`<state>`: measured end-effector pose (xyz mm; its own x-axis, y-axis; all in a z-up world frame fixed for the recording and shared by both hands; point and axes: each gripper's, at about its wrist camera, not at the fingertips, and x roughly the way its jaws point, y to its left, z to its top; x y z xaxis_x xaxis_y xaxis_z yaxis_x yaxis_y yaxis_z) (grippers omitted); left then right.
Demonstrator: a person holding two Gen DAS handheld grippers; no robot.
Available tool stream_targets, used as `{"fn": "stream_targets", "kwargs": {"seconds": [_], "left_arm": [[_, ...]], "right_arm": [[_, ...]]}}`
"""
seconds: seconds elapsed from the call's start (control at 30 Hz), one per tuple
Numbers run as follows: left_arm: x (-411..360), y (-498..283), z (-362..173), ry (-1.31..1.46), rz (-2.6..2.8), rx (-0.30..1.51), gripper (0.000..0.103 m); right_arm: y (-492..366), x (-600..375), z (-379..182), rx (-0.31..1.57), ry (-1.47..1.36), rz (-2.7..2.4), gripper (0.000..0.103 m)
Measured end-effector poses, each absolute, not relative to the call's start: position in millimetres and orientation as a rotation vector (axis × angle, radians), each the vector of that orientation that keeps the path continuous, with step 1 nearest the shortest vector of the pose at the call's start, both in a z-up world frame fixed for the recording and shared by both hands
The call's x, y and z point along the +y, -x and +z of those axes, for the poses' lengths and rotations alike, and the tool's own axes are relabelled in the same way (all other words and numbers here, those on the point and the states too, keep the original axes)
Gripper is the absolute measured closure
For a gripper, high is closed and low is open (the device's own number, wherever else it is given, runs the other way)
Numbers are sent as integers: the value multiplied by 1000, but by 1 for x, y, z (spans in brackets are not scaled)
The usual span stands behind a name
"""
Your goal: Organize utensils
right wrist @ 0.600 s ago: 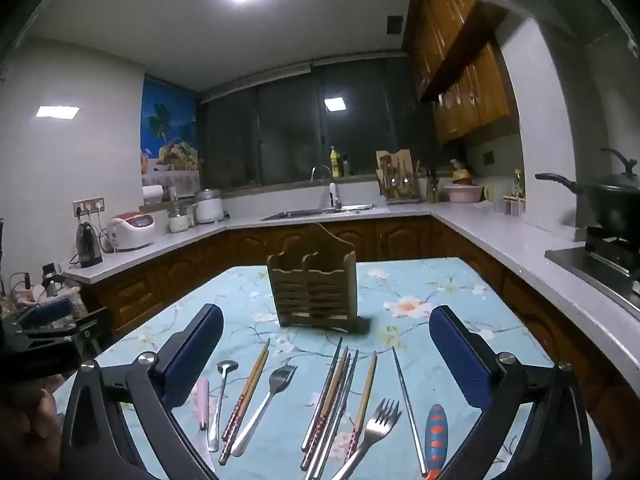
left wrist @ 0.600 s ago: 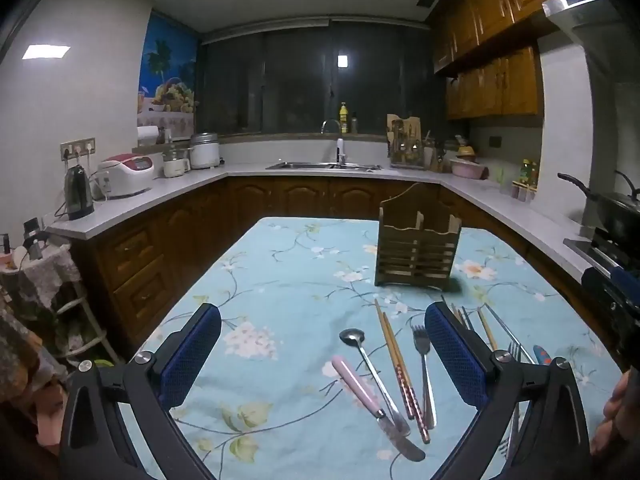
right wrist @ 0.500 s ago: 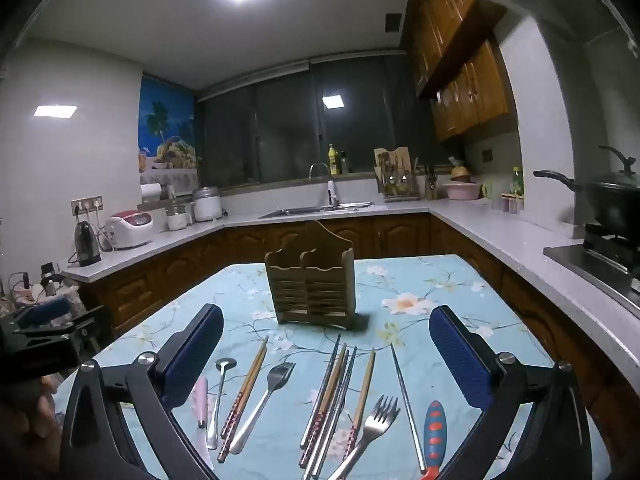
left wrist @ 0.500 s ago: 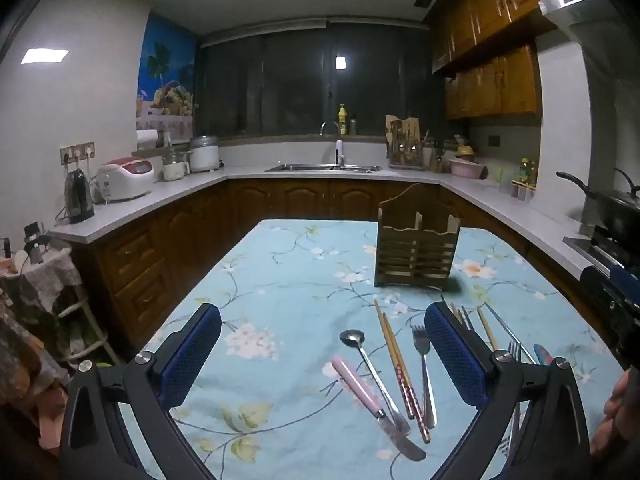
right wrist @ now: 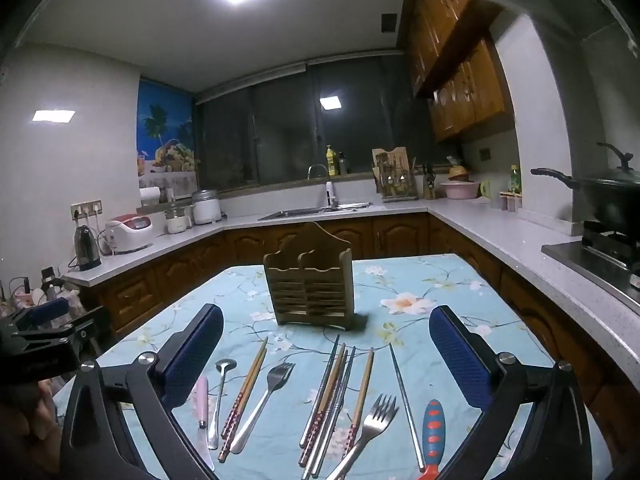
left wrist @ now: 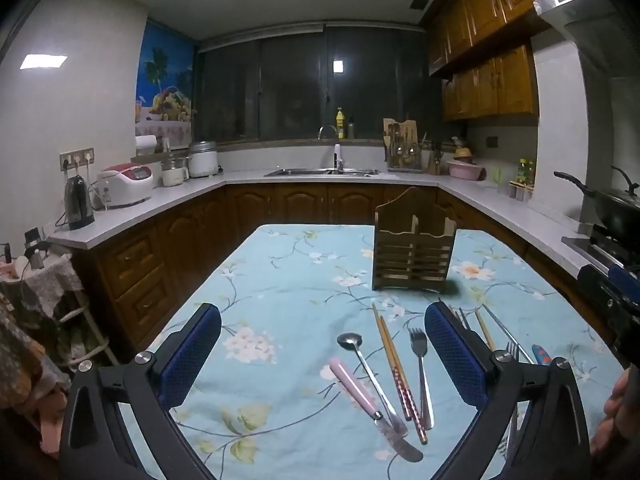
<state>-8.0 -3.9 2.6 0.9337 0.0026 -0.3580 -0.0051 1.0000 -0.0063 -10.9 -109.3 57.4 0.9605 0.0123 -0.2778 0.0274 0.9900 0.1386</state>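
Note:
A wooden utensil holder (left wrist: 413, 253) (right wrist: 310, 290) stands upright on the floral blue tablecloth (left wrist: 288, 280). In front of it lie a pink-handled knife (left wrist: 356, 390) (right wrist: 202, 398), a spoon (left wrist: 362, 360) (right wrist: 220, 384), wooden chopsticks (left wrist: 394, 364) (right wrist: 246, 388), forks (left wrist: 420, 368) (right wrist: 272, 388), more chopsticks (right wrist: 332, 392) and a blue-and-red handled utensil (right wrist: 433, 430). My left gripper (left wrist: 322, 354) is open and empty, above the table's near left. My right gripper (right wrist: 326, 358) is open and empty, above the utensil row.
Counters run around the room with a kettle (left wrist: 78, 202), rice cooker (left wrist: 126, 184), sink (left wrist: 320, 172) and a wok on the stove (left wrist: 612, 204). The table edges drop off left and right. The other gripper shows at each view's edge (right wrist: 44, 344).
Both grippers have barely shifted; the right view has drifted slightly so the holder sits a little further left. Nothing was grasped or moved.

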Motion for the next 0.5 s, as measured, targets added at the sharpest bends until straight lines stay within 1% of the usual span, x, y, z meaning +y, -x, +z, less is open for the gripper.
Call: {"fn": "stream_targets", "kwargs": {"seconds": [0.5], "left_arm": [[-3,6,3,4,3,365,1]], "right_arm": [[9,-112,58,280,-143,-7,0]]}}
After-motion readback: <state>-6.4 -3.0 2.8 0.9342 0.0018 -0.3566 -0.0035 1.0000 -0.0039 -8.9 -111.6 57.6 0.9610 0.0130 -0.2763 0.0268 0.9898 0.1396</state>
